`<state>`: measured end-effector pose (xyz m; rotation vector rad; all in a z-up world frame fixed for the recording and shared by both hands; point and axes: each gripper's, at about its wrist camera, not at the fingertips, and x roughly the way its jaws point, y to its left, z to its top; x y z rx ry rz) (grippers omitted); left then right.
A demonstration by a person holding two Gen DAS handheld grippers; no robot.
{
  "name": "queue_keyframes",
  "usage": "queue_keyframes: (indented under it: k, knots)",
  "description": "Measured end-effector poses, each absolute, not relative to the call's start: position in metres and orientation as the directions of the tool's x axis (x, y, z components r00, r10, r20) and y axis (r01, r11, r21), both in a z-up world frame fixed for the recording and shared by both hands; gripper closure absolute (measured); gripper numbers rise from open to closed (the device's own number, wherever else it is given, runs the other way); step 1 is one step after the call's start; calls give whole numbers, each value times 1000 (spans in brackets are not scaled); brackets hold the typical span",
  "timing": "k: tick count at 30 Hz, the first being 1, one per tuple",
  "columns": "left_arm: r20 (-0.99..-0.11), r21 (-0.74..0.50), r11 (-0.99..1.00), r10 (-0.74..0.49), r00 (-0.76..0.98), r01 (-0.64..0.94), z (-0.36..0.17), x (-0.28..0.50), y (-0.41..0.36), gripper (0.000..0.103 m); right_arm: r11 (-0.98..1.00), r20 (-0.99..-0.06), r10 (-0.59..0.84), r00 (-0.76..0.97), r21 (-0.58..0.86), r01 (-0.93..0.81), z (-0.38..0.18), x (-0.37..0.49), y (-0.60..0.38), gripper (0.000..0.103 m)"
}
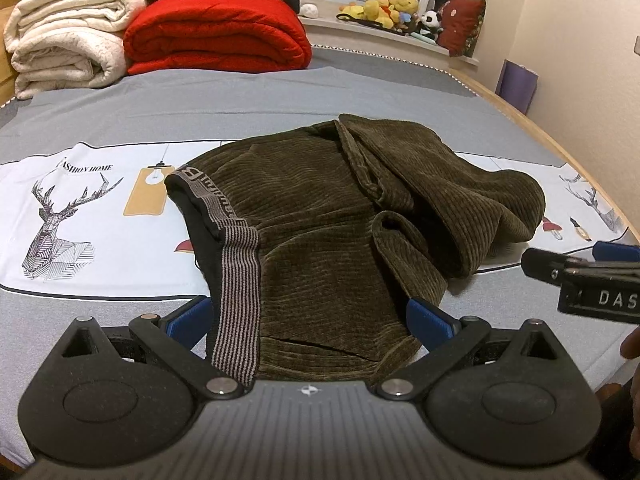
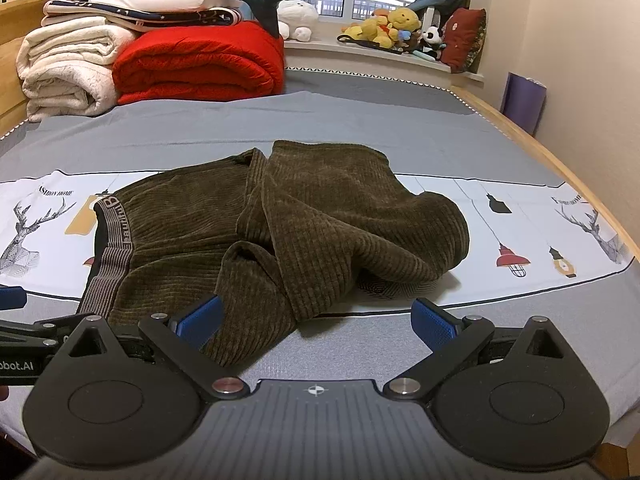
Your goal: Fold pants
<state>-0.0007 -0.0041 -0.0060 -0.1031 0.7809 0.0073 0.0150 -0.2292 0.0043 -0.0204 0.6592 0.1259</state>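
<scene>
**Pants Still Bunched, Fold Not Begun**

While the left wrist view shows the left gripper (image 1: 308, 320) spread wide at the near edge of the bed (image 1: 280, 92), the brown corduroy pants (image 1: 328, 220) lie crumpled there. From the right wrist view, the right gripper (image 2: 316, 322) is spread too, holding nothing. Next, I think, each must pinch an edge and pull the legs flat.

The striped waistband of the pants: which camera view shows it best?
The left wrist view. There the waistband runs near the middle of the picture, between the open jaws of the left gripper, close enough to see its stripes. In the right wrist view the waistband lies small, at the left side.
</scene>
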Motion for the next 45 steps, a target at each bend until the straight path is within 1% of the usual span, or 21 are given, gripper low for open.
queue_keyframes:
  k: [45]
  knots:
    - [-716, -87, 996, -40, 697, -33, -7, 1, -3, 0, 990, -631, 112, 768, 7, -139, 2, 17, -222, 3]
